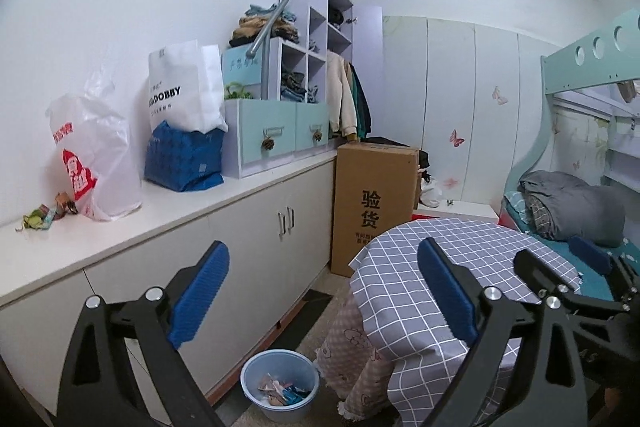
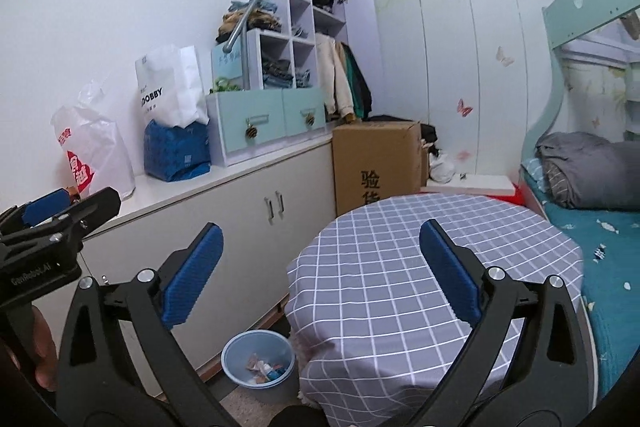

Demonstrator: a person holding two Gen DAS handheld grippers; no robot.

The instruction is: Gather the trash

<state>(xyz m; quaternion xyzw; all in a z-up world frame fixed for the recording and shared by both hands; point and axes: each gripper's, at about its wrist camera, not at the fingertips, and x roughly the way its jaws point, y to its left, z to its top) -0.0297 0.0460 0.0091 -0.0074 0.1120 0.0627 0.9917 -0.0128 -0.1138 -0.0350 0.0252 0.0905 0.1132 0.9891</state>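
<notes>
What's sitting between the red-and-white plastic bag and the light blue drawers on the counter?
A blue package with a white DOBBY shopping bag standing on it, between the red-and-white plastic bag and the light blue drawers. Both wrist views show it.

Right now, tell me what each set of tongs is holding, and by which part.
Nothing is held. The left tongs and the right tongs both stand open with only air between their blue pads.
</notes>
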